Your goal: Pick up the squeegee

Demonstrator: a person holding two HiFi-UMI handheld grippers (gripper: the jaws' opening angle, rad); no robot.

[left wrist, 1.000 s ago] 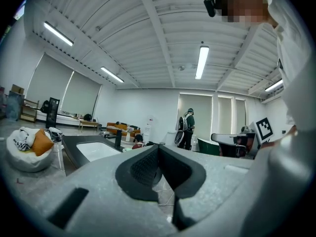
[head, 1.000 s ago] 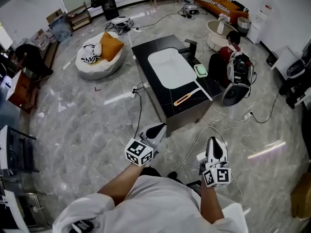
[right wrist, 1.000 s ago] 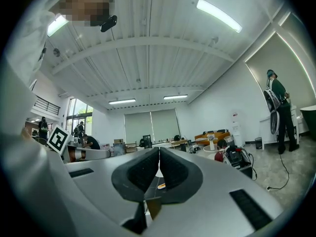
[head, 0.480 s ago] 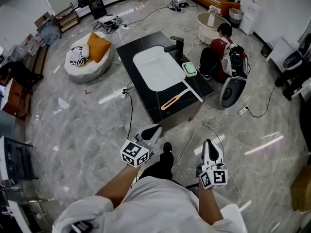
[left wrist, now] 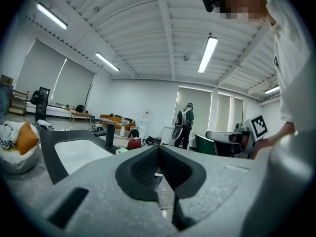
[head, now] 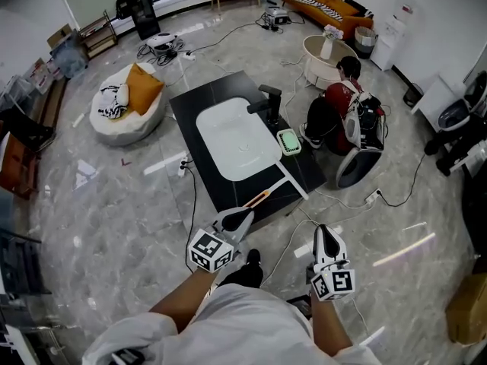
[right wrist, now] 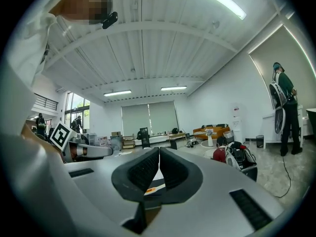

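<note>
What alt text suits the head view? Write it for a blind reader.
Seen from above, a person holds shut left tongs and shut right tongs short of a black counter with a white sink. An orange-handled squeegee lies at the counter's near corner; someone in red sits beside it.

The black counter (head: 190, 120) with its white sink (head: 236, 139) is sliding down from the upper centre of the head view toward the middle. The squeegee (head: 274, 188) on its near corner is dropping with it, and its orange handle is now coming just above the tip of the left gripper (head: 240, 217). The right gripper (head: 324, 233) is likewise nearing the counter's lower edge. The beanbag (head: 122, 101) is drifting leftward, and the seated person in red (head: 335, 101) is shifting toward the centre.
</note>
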